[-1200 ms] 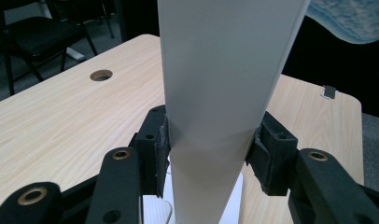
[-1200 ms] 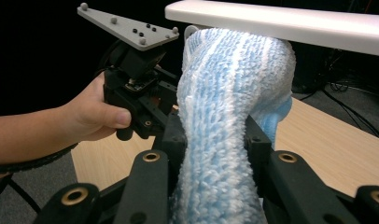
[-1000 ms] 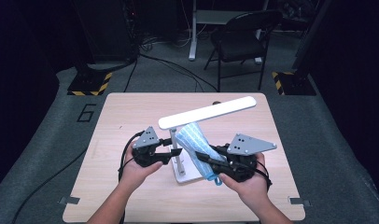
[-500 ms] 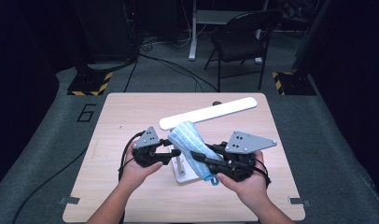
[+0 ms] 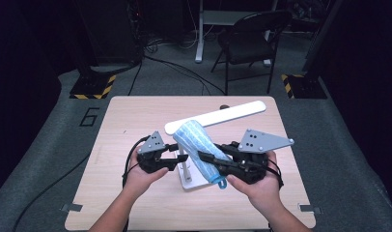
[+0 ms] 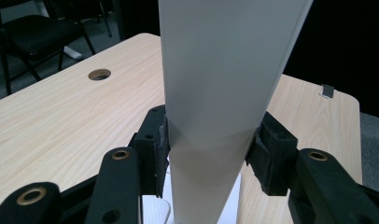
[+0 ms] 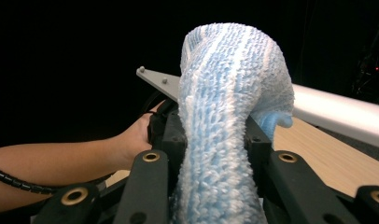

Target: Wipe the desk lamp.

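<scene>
Now the right tongs (image 5: 206, 157), clamped on the blue cloth (image 5: 196, 145), sit a bit higher vs a sec ago, cloth top at the lamp head (image 5: 218, 116), so wiping looks underway. Left tongs (image 6: 208, 154) grip the lamp, 9 o'clock of cloth, mid tabletop (image 5: 136, 116). No containers.

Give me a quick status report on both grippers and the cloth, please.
Left gripper shut on white lamp arm. Right gripper shut on blue-and-white cloth, draped against lamp arm. Nothing in the way on table.
</scene>
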